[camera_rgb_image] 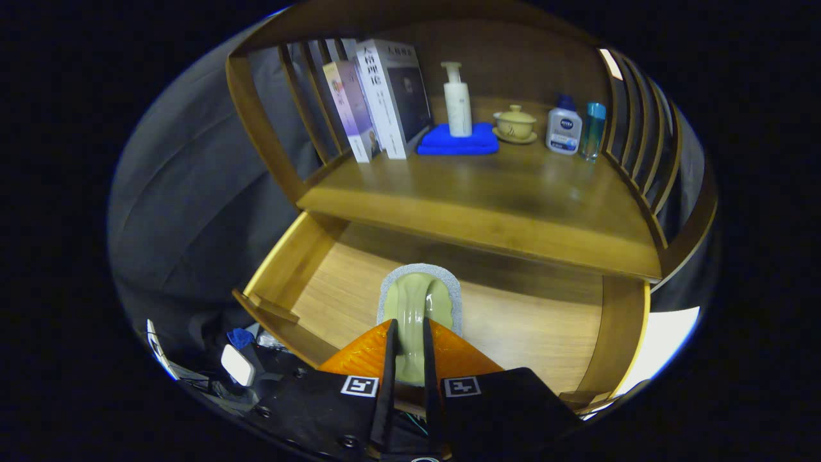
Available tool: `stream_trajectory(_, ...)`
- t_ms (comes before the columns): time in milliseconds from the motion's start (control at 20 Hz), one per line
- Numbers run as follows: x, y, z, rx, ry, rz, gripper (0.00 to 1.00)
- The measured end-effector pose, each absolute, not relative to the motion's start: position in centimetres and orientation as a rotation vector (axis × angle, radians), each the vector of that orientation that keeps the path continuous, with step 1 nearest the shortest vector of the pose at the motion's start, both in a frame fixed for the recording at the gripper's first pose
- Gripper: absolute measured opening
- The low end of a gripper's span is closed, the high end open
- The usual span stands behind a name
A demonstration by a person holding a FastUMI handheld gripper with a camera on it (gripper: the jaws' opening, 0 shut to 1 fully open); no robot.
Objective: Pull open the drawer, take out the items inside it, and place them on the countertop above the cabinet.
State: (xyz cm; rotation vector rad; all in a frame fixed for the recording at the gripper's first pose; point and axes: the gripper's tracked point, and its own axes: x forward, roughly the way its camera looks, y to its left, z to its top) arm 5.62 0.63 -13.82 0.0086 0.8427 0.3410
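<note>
Your gripper point(409, 350) fingers are pinching the green scrubber point(420, 301) over the open drawer point(282, 269); lift straight, clear the countertop point(487, 192) edge before setting down.

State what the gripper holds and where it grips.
The gripper is shut on the green scrubber, both fingers pinching its raised handle ridge, above the open drawer.

1. Black housing behind the fingers point(408, 350), one half to each side.
2. A square black-and-white marker tag at 11 o'clock and another at 1 o'clock.
3. Small round screws at 7 o'clock.
</note>
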Motion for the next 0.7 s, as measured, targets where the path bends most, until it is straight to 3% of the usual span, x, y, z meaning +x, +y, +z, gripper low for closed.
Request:
stream_trajectory(300, 10.9, -2.0, -8.2, -0.033, 0.717, 0.266, 0.23)
stream_trajectory(700, 20.4, -2.3, -7.9, -0.013, 0.766, 0.186, 0.23)
